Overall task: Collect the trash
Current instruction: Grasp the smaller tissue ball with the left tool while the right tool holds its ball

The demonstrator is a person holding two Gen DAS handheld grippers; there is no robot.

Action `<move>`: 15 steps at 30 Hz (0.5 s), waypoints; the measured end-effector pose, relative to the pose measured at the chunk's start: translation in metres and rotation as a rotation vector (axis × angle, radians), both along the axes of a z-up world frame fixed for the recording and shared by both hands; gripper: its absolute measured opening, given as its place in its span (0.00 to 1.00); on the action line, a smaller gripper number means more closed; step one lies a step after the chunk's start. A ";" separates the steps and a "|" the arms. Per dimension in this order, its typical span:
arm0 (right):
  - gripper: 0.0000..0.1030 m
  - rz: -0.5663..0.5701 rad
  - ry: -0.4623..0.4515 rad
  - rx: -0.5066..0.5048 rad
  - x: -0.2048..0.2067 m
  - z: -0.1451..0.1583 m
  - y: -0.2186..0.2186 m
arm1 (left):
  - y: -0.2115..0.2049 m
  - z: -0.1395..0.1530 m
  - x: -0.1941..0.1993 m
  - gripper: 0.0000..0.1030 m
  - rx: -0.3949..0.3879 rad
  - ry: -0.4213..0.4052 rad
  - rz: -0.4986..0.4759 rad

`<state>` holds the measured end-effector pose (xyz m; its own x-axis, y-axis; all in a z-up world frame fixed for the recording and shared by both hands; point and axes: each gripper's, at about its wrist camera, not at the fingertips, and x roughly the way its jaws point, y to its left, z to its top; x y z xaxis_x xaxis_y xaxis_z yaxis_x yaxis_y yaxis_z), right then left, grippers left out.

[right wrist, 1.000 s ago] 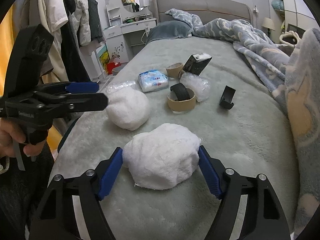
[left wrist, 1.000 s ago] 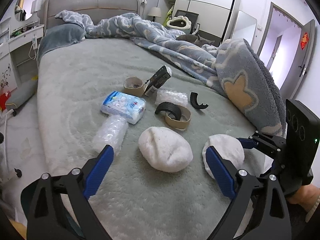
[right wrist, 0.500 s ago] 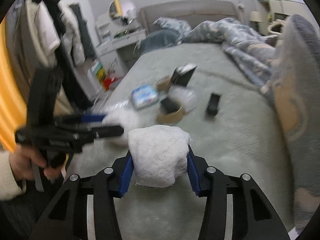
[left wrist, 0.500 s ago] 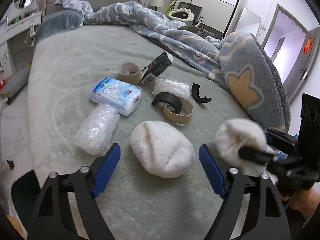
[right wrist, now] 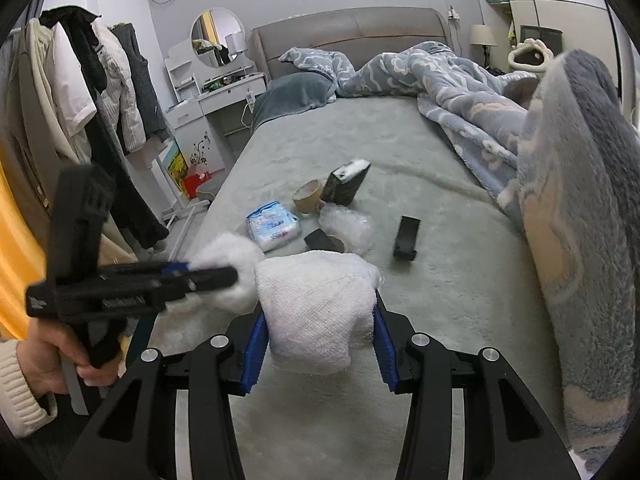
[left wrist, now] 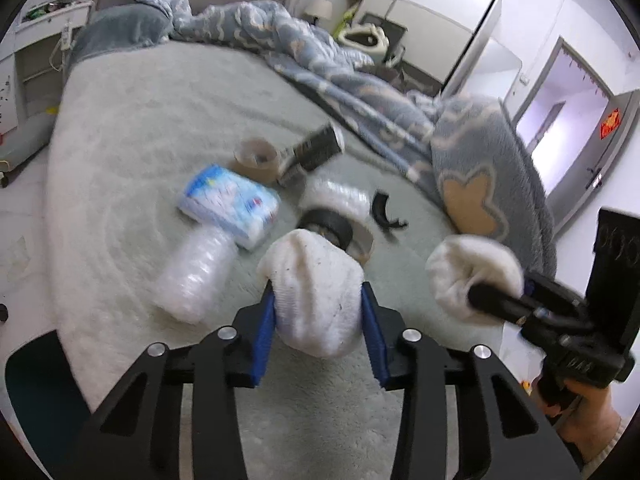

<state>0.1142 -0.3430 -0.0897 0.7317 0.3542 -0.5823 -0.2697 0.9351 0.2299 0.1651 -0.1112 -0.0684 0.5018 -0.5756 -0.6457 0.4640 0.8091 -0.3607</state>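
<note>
My left gripper [left wrist: 318, 308] is shut on a white crumpled wad [left wrist: 314, 276] at the near end of the bed. My right gripper [right wrist: 316, 320] is shut on a second white wad [right wrist: 316, 304] and holds it above the bed. In the left wrist view the right gripper [left wrist: 496, 300] and its wad [left wrist: 472, 268] show at right. In the right wrist view the left gripper [right wrist: 216, 278] and its wad [right wrist: 228, 264] show at left. More trash lies beyond: a tissue pack [left wrist: 230, 204], a bubble-wrap roll [left wrist: 194, 276], tape cores [left wrist: 256, 158], a black box [left wrist: 316, 150], a black curved piece [left wrist: 384, 216].
The grey-green bed cover [right wrist: 440, 280] spreads around the trash. A rumpled blue blanket [right wrist: 580, 200] lies along the right side. A clothes rack [right wrist: 88, 112] and white dresser [right wrist: 216, 108] stand left of the bed. A wardrobe [left wrist: 432, 28] and door [left wrist: 580, 120] lie beyond.
My left gripper has moved forward and shut on the nearer white wad. My right gripper stays shut on its wad and has lifted it higher.
</note>
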 end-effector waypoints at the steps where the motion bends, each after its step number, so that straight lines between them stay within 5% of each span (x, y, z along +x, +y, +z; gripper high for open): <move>1: 0.46 0.000 0.003 -0.005 0.000 0.001 0.002 | 0.006 0.006 -0.001 0.41 -0.003 -0.019 0.016; 10: 0.46 0.019 -0.005 -0.041 0.008 0.024 0.049 | 0.063 0.037 -0.010 0.41 0.045 -0.147 0.153; 15: 0.46 0.039 -0.007 -0.057 0.013 0.037 0.081 | 0.097 0.035 -0.011 0.41 0.096 -0.138 0.229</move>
